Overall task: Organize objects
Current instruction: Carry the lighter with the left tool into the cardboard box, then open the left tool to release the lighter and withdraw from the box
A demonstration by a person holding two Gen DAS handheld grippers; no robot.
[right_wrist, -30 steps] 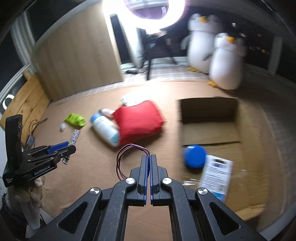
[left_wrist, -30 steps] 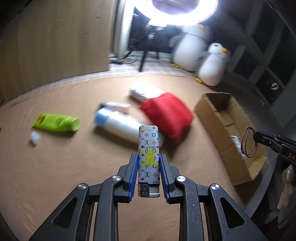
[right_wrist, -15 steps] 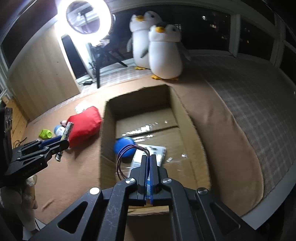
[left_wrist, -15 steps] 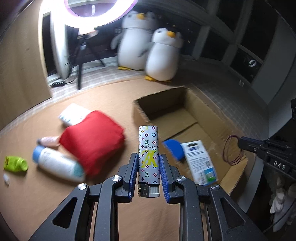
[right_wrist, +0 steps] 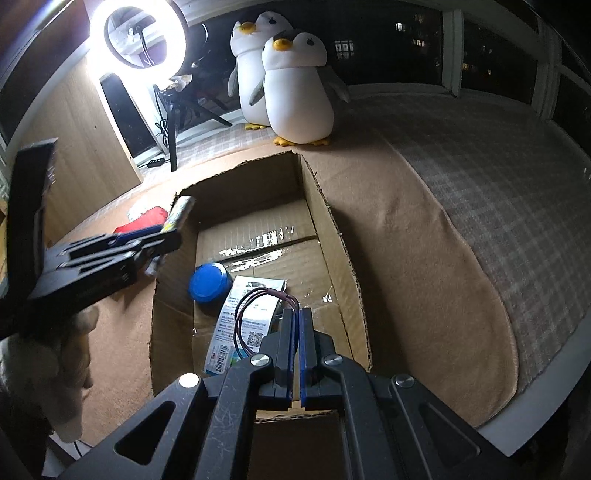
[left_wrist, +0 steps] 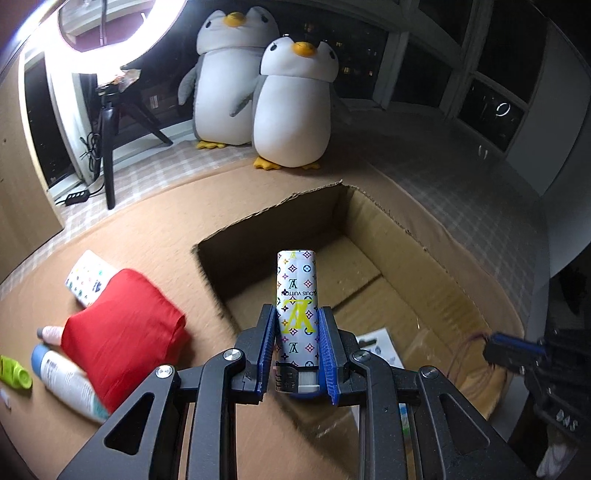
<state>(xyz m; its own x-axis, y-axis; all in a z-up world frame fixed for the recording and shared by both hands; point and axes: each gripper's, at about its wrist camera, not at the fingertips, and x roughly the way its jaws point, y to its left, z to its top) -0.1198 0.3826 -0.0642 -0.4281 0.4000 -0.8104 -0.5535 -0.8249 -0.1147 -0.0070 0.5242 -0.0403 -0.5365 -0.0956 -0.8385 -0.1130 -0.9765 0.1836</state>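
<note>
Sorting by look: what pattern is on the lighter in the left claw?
White with multicoloured monogram symbols; lighter, clearest in the left wrist view.

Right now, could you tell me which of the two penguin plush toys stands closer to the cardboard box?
The front penguin, with the dark cap above its beak, stands closest to the cardboard box. The other penguin stands behind it, partly hidden.

Background: a lit ring light [right_wrist: 137, 35] on a black tripod [left_wrist: 109, 136] stands by a wooden panel wall [right_wrist: 77, 122]. Two plush penguins [left_wrist: 295, 103] sit at the tan blanket's [right_wrist: 413, 236] far edge. Dark night windows [right_wrist: 491, 48] line the rear wall.
</note>
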